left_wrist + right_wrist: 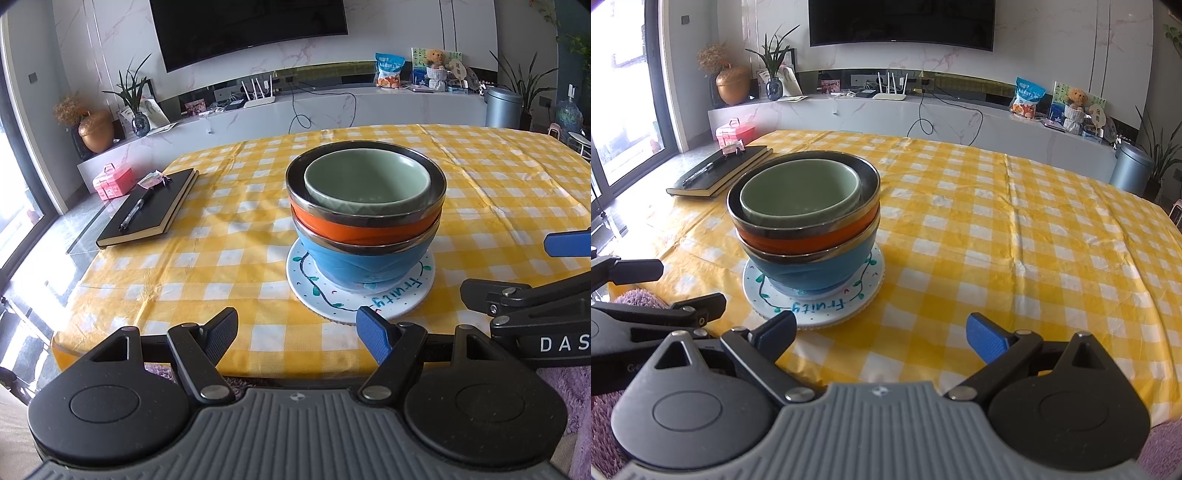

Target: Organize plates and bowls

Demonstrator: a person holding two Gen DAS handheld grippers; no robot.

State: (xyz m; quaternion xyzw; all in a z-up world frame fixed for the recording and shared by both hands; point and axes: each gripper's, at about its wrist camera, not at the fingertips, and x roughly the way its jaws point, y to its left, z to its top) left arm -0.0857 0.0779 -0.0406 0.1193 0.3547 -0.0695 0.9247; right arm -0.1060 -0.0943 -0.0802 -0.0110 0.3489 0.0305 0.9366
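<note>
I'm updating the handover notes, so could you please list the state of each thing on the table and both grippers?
green bowl: upright, nested in orange bowl
orange bowl: nested in blue bowl
blue bowl: standing on plate
plate: flat on tablecloth
notebook: closed, pen on top
left gripper: open, empty
right gripper: open, empty

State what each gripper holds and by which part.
Nothing is held. The left gripper and right gripper are both open, short of the stacked bowls on the plate.
</note>
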